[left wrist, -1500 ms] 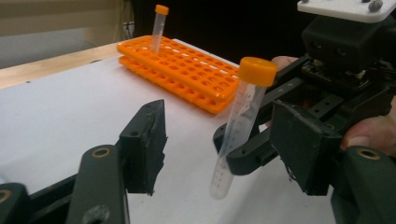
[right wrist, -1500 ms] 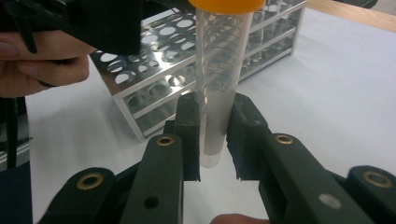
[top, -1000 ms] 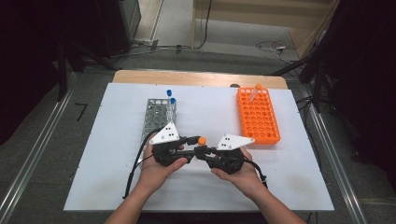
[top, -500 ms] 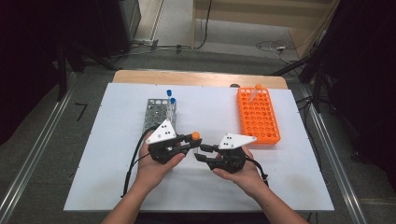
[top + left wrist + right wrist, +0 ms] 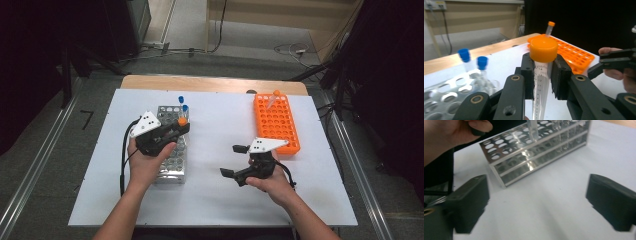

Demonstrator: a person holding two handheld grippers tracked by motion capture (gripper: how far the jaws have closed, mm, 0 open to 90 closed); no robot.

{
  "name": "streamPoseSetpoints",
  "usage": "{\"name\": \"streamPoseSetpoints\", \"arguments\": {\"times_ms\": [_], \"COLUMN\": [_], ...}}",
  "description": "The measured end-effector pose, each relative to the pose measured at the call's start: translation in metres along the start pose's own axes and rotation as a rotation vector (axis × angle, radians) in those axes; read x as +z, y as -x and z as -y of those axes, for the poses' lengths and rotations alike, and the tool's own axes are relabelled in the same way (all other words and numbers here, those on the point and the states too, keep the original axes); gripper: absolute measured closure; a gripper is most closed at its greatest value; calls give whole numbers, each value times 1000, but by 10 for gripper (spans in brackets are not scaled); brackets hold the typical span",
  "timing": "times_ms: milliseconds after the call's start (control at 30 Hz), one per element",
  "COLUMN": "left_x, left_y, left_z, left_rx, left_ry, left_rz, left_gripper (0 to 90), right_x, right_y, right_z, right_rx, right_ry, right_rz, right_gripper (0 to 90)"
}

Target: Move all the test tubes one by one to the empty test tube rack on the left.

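Two racks: a perforated shiny metal tube rack (image 5: 172,150) at the left of the white table top (image 5: 215,185); a bright orange plastic tube rack (image 5: 275,121) at the right, well apart from it
Table: one white rectangular sheet over a wooden board; bare between the racks
Metal rack: three tiers of round holes; its near end lies under the left hand (image 5: 146,162) in the high view; the right gripper view shows its long side, blurred
Orange rack: one slim orange-capped tube (image 5: 272,97) leans in its far row
Left gripper (image 5: 543,75): jaws pinching a clear graduated plastic tube with a wide orange screw cap (image 5: 543,50); pads grip just under the cap; held upright above the metal rack's far half, beside two blue-capped tubes (image 5: 183,105) standing in it
Held tube: black scale marks and numbers run down its wall; its lower end is cut off at the bottom edge of the left gripper view; contents cannot be told
Right gripper (image 5: 235,161): jaws spread wide with nothing between them; low over the table, near the orange rack's near end
Blue-capped tubes: smeared in the left gripper view; fill level unreadable
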State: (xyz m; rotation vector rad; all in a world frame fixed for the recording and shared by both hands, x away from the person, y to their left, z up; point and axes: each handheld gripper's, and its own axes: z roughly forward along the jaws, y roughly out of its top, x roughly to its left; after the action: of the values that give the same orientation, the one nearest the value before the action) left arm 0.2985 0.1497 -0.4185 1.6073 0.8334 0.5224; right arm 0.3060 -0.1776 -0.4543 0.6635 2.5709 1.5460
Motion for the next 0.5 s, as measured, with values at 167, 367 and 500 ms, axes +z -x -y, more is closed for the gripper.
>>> {"name": "streamPoseSetpoints", "arguments": {"times_ms": [167, 367, 500], "left_x": [4, 6, 9], "left_y": [-7, -12, -13], "left_z": [0, 1, 4], "left_rx": [0, 1, 21], "left_ry": [15, 37, 24], "left_rz": [-56, -111, -138], "left_gripper": [754, 754, 754], "right_x": [-2, -1, 0], "right_y": [5, 5, 4], "right_z": [4, 6, 7], "right_rx": [9, 4, 0], "right_ry": [-4, -8, -12], "right_rz": [-2, 3, 8], "right_gripper": [0, 0, 0]}}
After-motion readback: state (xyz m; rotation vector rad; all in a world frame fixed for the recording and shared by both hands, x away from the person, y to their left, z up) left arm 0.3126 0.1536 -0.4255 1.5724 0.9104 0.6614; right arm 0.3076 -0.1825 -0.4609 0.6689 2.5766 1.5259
